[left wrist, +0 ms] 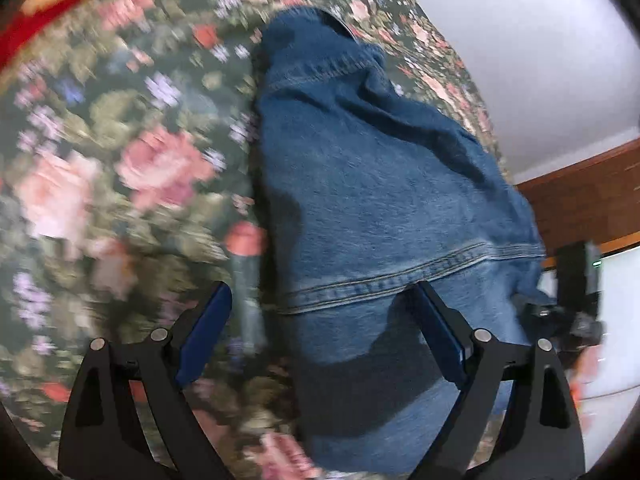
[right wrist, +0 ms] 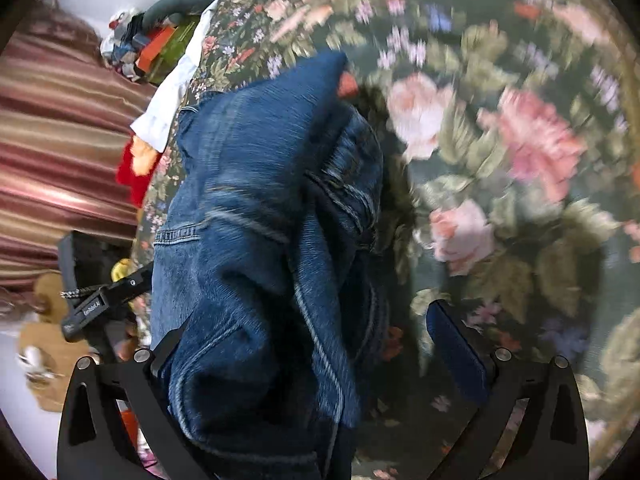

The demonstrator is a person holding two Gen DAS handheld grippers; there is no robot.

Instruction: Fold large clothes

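A blue denim garment (left wrist: 372, 184) lies bunched lengthwise on a floral bedspread (left wrist: 120, 152). My left gripper (left wrist: 322, 308) is open just above the near end of the denim, with its right finger over the cloth and its left finger over the bedspread. In the right wrist view the denim (right wrist: 256, 208) is folded in thick creases. My right gripper (right wrist: 308, 344) is open, with cloth between the fingers and covering the left one. The left gripper (right wrist: 100, 300) shows at the left edge of that view.
The floral bedspread (right wrist: 500, 140) fills most of both views. A white cloth (right wrist: 168, 96), a red item (right wrist: 136, 176) and striped fabric (right wrist: 60, 152) lie at the bed's edge. A wooden board (left wrist: 584, 196) and white wall (left wrist: 520, 40) are to the right.
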